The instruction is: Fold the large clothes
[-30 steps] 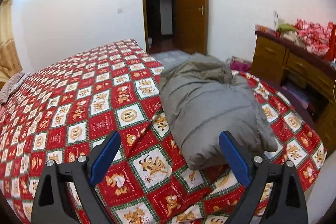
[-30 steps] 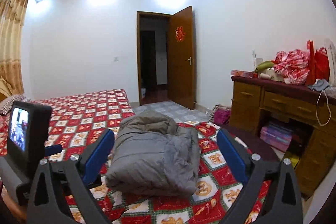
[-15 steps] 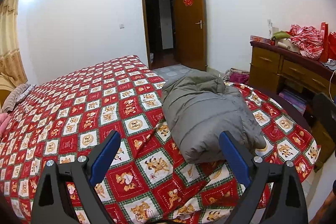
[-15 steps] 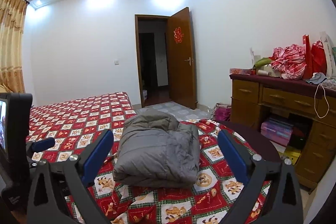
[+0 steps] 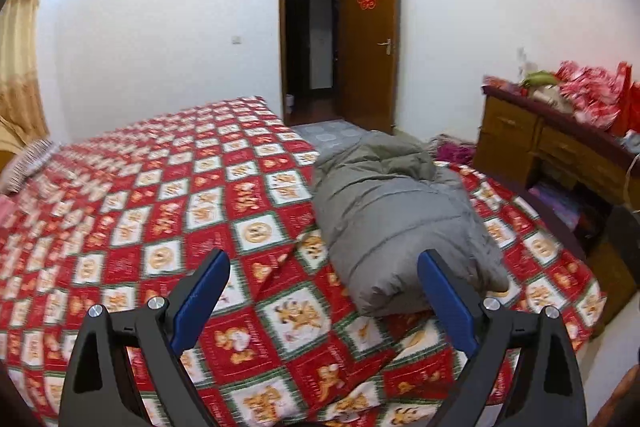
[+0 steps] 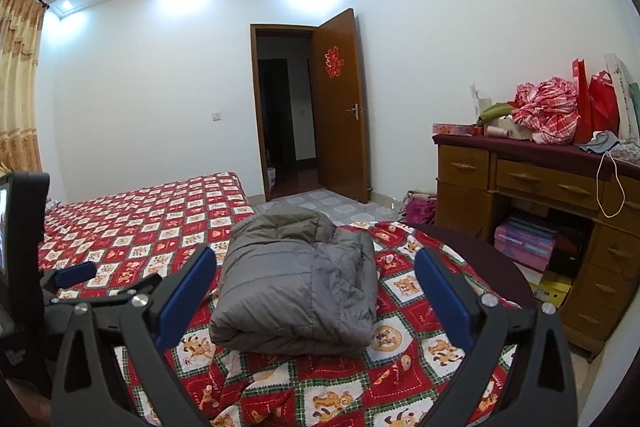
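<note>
Bed (image 5: 160, 211): red patterned cover, carries the jacket.
Jacket (image 6: 296, 279): grey, folded bundle near the bed's foot corner, long axis pointing toward the door (image 6: 340, 103).
Left gripper (image 5: 324, 291): above the bed, fingers wide apart, empty.
Right gripper (image 6: 316, 287): level, fingers wide apart, empty.

Each claw (image 5: 323, 261) (image 6: 315, 259) has black arms, blue finger pads (image 5: 447, 297), and silver screws.

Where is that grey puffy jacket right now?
The grey jacket lies folded on the red patterned bedspread, near the bed's corner closest to the wooden dresser, in front of both open grippers.
</note>
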Demonstrator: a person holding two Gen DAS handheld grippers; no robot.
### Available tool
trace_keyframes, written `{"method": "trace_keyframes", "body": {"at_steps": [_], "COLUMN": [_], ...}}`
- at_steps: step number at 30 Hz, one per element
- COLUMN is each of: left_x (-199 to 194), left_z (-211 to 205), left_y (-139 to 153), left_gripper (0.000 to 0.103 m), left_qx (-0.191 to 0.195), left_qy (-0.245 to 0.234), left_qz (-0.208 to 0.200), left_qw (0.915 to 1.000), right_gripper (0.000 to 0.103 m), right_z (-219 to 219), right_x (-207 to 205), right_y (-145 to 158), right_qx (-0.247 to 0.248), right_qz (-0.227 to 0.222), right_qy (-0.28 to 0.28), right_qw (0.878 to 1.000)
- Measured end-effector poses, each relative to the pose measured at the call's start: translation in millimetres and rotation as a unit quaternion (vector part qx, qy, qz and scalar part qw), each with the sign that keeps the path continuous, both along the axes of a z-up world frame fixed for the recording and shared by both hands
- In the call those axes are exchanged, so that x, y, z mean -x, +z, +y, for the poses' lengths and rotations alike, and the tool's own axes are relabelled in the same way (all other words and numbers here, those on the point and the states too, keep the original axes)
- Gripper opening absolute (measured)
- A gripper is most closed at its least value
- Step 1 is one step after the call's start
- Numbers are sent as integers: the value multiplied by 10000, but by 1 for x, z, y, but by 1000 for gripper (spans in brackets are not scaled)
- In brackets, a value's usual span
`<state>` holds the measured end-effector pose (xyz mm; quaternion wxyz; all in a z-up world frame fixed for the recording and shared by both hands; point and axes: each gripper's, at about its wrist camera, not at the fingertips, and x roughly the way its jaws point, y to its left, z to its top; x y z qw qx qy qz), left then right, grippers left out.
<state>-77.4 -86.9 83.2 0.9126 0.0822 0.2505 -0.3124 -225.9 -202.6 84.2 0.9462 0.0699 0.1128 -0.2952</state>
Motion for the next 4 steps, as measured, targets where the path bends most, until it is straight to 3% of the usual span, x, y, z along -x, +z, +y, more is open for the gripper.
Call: {"method": "trace_keyframes", "body": {"at_steps": [4], "left_x": [-30], "left_z": [10], "left_y": [-8], "left_gripper": [95], "left_qx": [-72], "left_qy": [178], "left_qz": [250], "left_qw": [9995], "right_gripper": [102], "right_z": [-16], "right_x": [-3], "right_y": [-3], "right_qx": [-72], "right_qz": [90], "right_qy": [-215], "right_qw": [9997]}}
